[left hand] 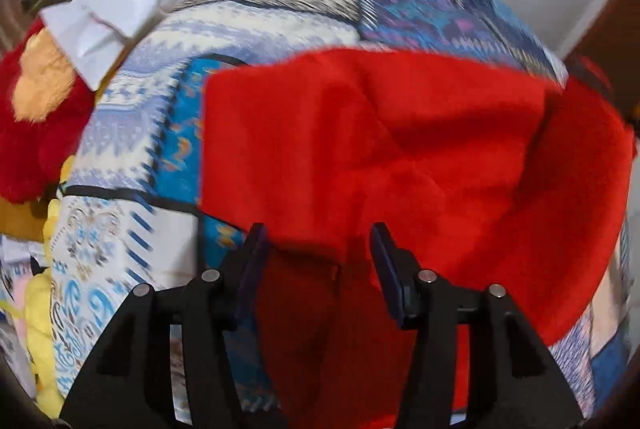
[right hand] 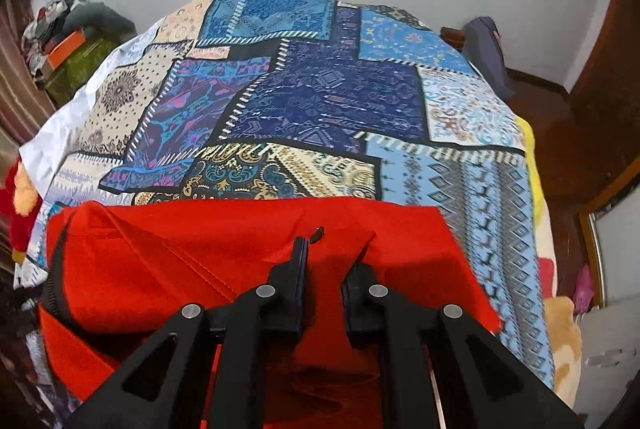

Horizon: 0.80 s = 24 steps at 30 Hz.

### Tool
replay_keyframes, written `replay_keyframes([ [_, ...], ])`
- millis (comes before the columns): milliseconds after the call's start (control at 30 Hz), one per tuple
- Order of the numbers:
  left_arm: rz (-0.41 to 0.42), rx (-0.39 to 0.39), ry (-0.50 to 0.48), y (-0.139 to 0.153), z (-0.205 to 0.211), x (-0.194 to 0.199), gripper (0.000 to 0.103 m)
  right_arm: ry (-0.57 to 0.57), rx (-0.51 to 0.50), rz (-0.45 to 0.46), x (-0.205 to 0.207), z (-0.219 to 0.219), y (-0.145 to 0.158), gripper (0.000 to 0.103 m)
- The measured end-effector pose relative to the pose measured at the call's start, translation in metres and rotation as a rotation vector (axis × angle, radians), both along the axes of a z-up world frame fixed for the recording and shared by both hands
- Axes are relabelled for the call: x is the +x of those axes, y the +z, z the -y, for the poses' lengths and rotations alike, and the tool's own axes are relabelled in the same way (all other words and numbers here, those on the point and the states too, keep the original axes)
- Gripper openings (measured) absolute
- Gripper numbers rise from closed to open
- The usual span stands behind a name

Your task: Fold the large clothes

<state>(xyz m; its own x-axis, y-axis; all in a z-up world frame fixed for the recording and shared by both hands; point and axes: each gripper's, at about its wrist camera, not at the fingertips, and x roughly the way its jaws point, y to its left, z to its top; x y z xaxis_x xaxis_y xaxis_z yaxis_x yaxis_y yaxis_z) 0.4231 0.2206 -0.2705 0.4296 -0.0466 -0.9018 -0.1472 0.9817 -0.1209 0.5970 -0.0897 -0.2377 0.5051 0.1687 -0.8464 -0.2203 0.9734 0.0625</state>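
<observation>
A red fleece garment (left hand: pixel 400 149) lies spread on a bed covered by a patchwork blue bedspread (left hand: pixel 140 157). In the right wrist view the garment (right hand: pixel 200 249) shows a black zipper (right hand: pixel 54 269) along its left edge. My left gripper (left hand: pixel 320 249) hovers over the garment's near edge. Its fingers stand apart, with red cloth lying below and between them and the pads not pressing on it. My right gripper (right hand: pixel 328 261) is shut on a raised fold of the red garment, and the cloth drapes over its right finger.
A red and orange plush toy (left hand: pixel 32 117) and yellow plush (left hand: pixel 40 309) lie at the bed's left side, with a white sheet (left hand: pixel 112 9) behind them. An orange box (right hand: pixel 66 45) sits on clutter at the far left. Dark wooden furniture (right hand: pixel 592 117) stands at the right.
</observation>
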Motion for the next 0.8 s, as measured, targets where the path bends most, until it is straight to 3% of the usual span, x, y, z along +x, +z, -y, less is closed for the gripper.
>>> replay_keyframes([
  [133,0.017,0.05,-0.078,-0.002,0.033,-0.001,0.053,-0.02,-0.007,0.005,-0.006,0.01,0.007,0.009],
  [300,-0.061,0.119,-0.136,-0.029,0.056,0.024,0.053,-0.025,0.011,-0.028,-0.008,0.017,-0.002,0.009],
  [400,-0.078,0.089,-0.113,-0.043,0.056,0.037,0.052,-0.002,-0.01,-0.018,-0.013,0.017,-0.01,0.009],
  [467,-0.061,0.054,-0.103,-0.043,0.055,0.038,0.037,0.017,-0.035,-0.003,-0.017,0.016,-0.014,0.009],
  [500,-0.053,0.041,-0.113,-0.042,0.056,0.036,0.01,0.03,-0.043,0.006,-0.019,0.016,-0.015,0.01],
  [533,-0.054,0.072,-0.107,-0.04,0.058,0.035,0.004,0.038,-0.044,0.011,-0.02,0.017,-0.014,0.01],
  [667,0.04,0.169,-0.087,-0.01,0.058,0.025,0.003,0.039,0.015,0.008,-0.018,0.026,-0.006,0.01],
  [800,0.162,0.167,0.002,0.043,0.036,0.021,0.003,0.056,0.057,0.026,-0.017,0.032,0.007,0.01],
])
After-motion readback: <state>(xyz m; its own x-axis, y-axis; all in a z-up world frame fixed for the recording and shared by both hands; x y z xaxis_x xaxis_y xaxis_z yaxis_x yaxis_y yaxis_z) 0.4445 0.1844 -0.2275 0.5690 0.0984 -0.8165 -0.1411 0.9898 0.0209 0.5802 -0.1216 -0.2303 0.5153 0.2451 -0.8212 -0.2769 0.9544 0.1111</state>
